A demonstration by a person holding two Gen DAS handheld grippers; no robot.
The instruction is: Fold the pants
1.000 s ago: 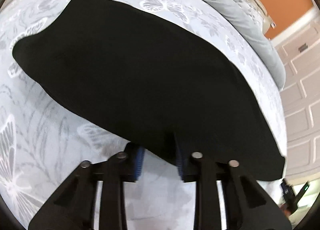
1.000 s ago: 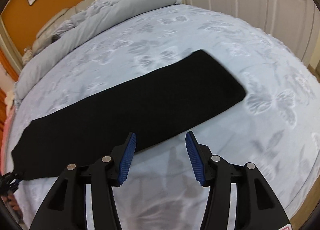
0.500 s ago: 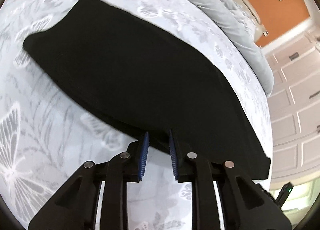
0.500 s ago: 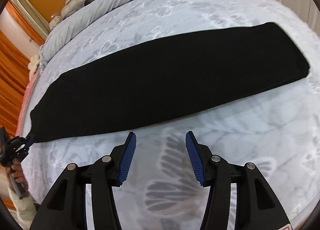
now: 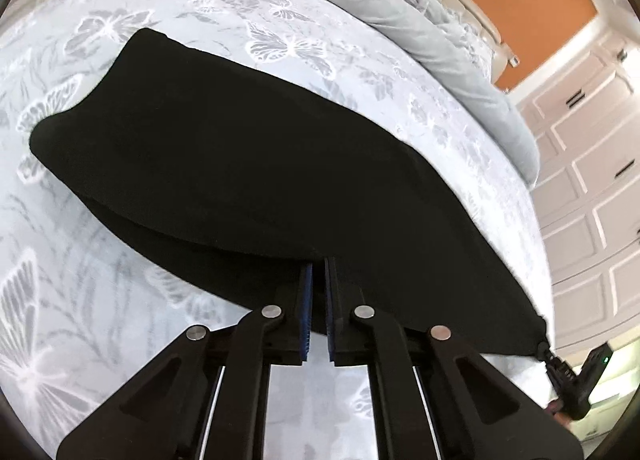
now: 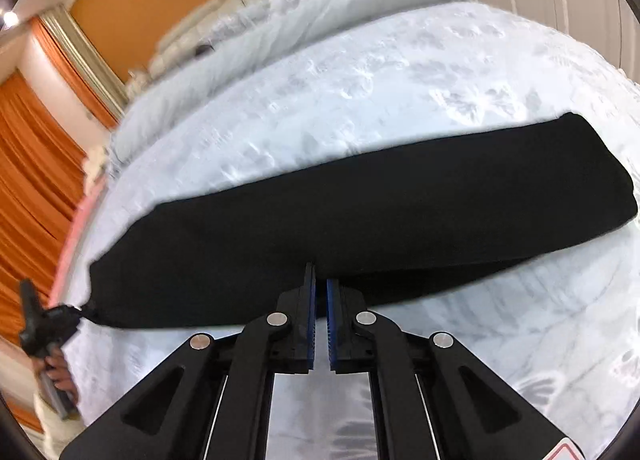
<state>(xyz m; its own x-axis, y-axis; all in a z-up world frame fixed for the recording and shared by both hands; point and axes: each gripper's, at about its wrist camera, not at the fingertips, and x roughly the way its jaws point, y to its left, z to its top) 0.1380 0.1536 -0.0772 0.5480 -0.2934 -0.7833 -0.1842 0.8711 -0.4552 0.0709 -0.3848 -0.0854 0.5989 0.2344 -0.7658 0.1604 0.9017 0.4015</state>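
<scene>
Pants point(image 5: 248, 163), black and folded into one long strip, lie across the butterfly-print bed point(image 5: 100, 320), along its near edge. Left gripper point(image 5: 316, 280) is pinched nearly closed on the strip's near hem, lifting an upper layer clear of the layer beneath. Right gripper point(image 6: 320, 292) is likewise clamped on the near edge of the cloth point(image 6: 360, 211). A grey duvet point(image 5: 420, 31) is bunched along the far edge.
</scene>
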